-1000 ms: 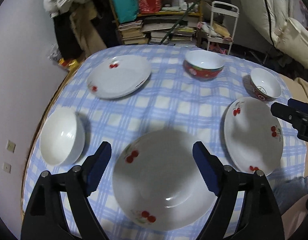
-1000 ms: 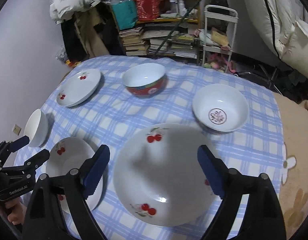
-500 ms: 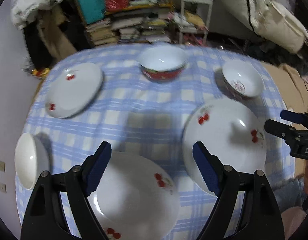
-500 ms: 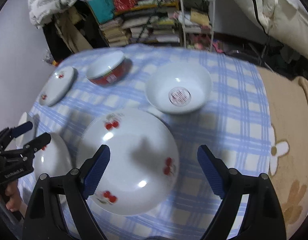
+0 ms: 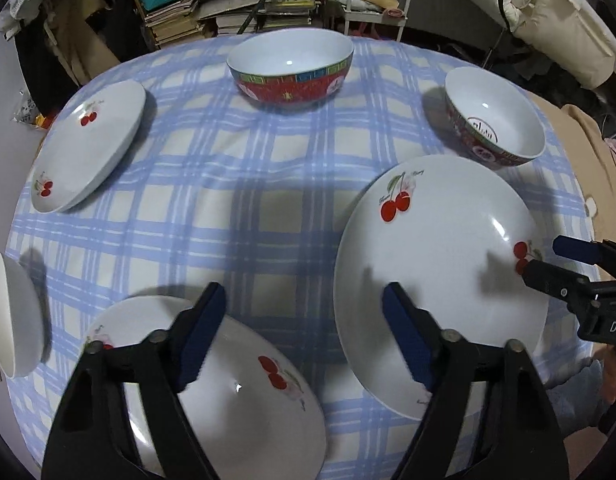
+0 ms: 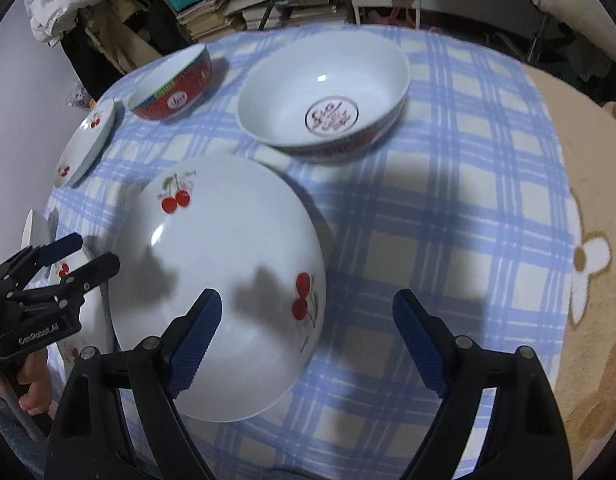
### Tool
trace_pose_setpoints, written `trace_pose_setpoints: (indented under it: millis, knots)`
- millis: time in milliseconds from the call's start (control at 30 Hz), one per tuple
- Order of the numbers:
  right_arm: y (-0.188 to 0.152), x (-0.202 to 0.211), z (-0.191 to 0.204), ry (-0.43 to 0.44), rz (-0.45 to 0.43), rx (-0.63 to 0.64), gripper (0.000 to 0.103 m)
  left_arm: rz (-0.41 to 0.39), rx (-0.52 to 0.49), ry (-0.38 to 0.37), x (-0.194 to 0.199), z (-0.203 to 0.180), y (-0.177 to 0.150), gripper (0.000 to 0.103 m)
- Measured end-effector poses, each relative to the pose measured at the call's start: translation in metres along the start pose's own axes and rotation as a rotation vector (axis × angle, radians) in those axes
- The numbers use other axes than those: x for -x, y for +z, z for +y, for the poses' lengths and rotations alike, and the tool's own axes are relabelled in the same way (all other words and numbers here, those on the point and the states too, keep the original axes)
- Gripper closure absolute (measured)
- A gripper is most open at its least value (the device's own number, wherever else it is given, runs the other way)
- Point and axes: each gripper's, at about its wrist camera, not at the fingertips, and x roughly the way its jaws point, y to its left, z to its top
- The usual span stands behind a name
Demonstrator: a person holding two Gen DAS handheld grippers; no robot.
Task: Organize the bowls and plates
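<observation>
Three white cherry plates lie on the blue checked tablecloth (image 5: 268, 200): one near left (image 5: 228, 400), one right (image 5: 440, 280), one far left (image 5: 88, 144). A large red bowl (image 5: 292, 68) stands at the back, a smaller red bowl (image 5: 496, 120) at the right, a plain white bowl (image 5: 12, 316) at the left edge. My left gripper (image 5: 304, 332) hangs over the gap between the two near plates, its jaws closing on nothing. My right gripper (image 6: 308, 328) straddles the right rim of the plate (image 6: 228, 280), jaws wide and closing slightly, pads clear of it.
A person's hand holds the left gripper (image 6: 92, 254) at the lower left of the right wrist view. A brown flowered blanket (image 6: 588, 280) borders the cloth on the right. Shelves of books (image 5: 228, 12) and a white trolley (image 5: 380, 8) stand behind the table.
Both grippers have come down closer to the table and shifted right. Each plate that lay centred between a gripper's fingers now sits toward its left finger. The left jaws have narrowed a little.
</observation>
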Motion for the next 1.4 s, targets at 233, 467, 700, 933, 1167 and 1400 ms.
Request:
trace_pose_setpoints:
  millis: [233, 467, 700, 933, 1167, 1400]
  knots:
    - [-0.004, -0.009, -0.005, 0.034, 0.038, -0.01, 0.041, 0.009, 0.029, -0.058, -0.012, -0.001, 0.001, 0.051]
    - [-0.005, -0.013, -0.009, 0.077, 0.055, -0.028, 0.083, 0.059, 0.036, -0.108, -0.028, -0.009, -0.004, 0.061]
    - [-0.004, -0.009, -0.013, 0.087, 0.019, -0.05, 0.085, 0.043, -0.021, -0.075, -0.021, -0.02, -0.002, 0.082]
    - [-0.001, -0.007, -0.012, 0.067, 0.008, -0.059, 0.087, 0.041, 0.008, -0.125, -0.006, -0.013, 0.0, 0.083]
    - [0.002, 0.004, -0.007, 0.116, -0.014, -0.088, 0.087, 0.028, 0.033, -0.104, 0.01, -0.003, -0.003, 0.083]
    - [0.009, 0.018, 0.026, 0.139, -0.026, -0.051, 0.087, -0.002, 0.066, -0.083, 0.039, 0.024, -0.009, 0.083]
